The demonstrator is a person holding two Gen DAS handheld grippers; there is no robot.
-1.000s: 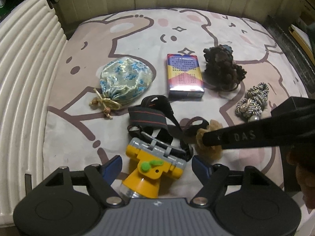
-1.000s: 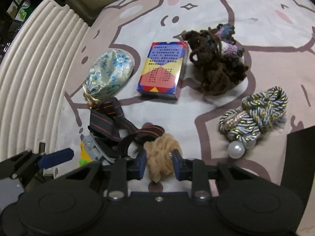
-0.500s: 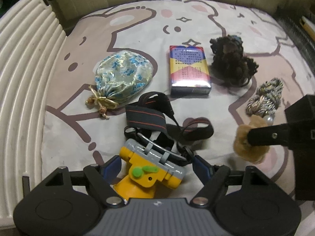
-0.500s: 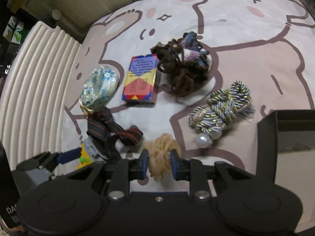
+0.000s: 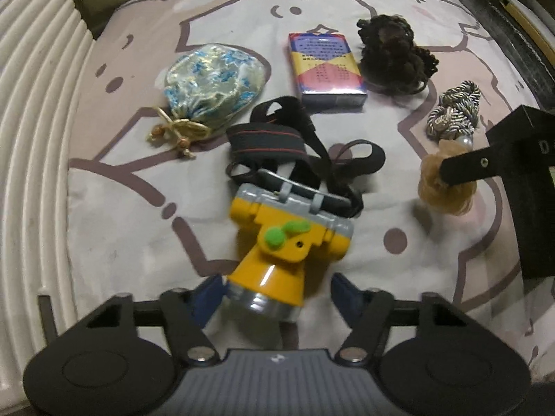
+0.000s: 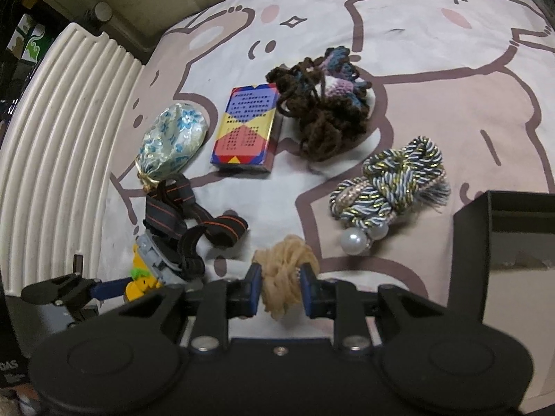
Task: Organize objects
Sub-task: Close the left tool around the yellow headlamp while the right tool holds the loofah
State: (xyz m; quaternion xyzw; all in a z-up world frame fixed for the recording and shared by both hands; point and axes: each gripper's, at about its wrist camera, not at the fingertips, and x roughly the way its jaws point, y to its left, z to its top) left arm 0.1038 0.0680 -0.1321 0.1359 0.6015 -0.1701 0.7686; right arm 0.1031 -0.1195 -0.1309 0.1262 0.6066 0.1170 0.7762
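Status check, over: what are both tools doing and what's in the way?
Right tool shut on tan scrunchie. Left tool open around yellow headlamp. Black box close on the right, nothing between.

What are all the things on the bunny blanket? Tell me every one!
Headlamp: 1, yellow and grey with black straps, near middle, between left gripper's fingers.
Pouch: 1, blue-flowered silky, left.
Card box: 1, blue, yellow and red, middle back.
Yarn bundle: 1, dark brown with purple, back right.
Twisted cord: 1, blue-white-gold with pearls, right.
Scrunchie: 1, tan, held off the blanket.
Black box: 1, open, far right.
Blanket: 1, pink-white cartoon print.
Left gripper: open.
Right gripper: gripping scrunchie.
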